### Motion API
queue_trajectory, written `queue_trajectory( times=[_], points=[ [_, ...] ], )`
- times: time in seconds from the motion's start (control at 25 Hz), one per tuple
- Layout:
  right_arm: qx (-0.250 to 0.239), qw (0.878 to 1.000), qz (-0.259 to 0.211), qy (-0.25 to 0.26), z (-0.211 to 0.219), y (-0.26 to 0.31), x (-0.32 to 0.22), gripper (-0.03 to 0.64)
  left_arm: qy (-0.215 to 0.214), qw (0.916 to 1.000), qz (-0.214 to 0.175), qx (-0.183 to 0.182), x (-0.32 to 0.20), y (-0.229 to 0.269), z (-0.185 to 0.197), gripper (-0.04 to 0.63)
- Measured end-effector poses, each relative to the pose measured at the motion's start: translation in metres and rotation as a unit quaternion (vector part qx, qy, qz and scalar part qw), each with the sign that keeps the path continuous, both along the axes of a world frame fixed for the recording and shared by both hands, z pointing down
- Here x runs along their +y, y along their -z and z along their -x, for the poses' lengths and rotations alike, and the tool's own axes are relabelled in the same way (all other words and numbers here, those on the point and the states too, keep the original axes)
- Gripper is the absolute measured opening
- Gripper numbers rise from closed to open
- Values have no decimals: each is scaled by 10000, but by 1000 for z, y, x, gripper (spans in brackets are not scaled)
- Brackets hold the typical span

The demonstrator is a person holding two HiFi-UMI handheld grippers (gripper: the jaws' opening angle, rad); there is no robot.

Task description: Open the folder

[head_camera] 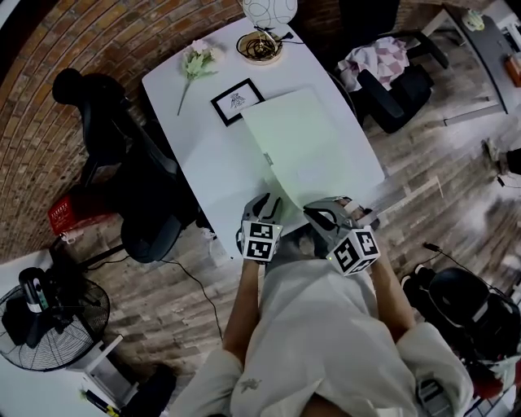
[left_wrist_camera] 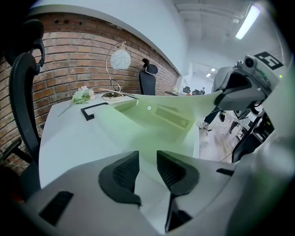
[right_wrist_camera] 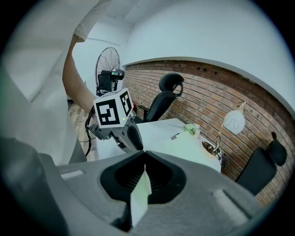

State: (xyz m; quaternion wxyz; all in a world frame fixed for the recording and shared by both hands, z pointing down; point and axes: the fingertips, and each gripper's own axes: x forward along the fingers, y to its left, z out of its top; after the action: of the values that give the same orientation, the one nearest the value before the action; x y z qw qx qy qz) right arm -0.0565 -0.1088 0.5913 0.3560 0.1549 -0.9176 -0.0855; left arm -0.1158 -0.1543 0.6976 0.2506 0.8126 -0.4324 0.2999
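Note:
A pale green folder (head_camera: 309,147) lies on the white table (head_camera: 187,138). My right gripper (head_camera: 321,213) is shut on the near edge of its top cover (right_wrist_camera: 140,193) and holds that edge a little above the table. In the left gripper view the raised cover (left_wrist_camera: 184,103) slopes up to the right gripper (left_wrist_camera: 223,97), showing the inside pockets (left_wrist_camera: 168,115). My left gripper (head_camera: 267,204) rests at the folder's near left corner, its jaws slightly apart over the lower leaf (left_wrist_camera: 147,138) with nothing pinched. It also shows in the right gripper view (right_wrist_camera: 131,136).
Behind the folder lie a black picture frame (head_camera: 237,101), a flower sprig (head_camera: 195,61), a round dish (head_camera: 259,47) and a globe lamp (head_camera: 269,10). Office chairs stand at the table's left (head_camera: 155,204) and right (head_camera: 391,81). A fan (head_camera: 49,318) stands on the floor at the left.

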Motion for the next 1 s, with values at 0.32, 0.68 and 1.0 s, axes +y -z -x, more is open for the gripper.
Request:
queue_trajectory(
  times=[0.32,0.68,1.0],
  points=[
    [-71,9996,-141,-227,-6,12,-4,12,-247,9996,-65,-71,-6,2,-15,118],
    [-150,9974,-344,-611,-22,32,-13,11,-347,9993,19,-165,-7,0,-19,118],
    [-316,9931,-496,-1011,-38,48,-23,9,-355,9992,2,-203,-8,-1,-20,118]
  ],
)
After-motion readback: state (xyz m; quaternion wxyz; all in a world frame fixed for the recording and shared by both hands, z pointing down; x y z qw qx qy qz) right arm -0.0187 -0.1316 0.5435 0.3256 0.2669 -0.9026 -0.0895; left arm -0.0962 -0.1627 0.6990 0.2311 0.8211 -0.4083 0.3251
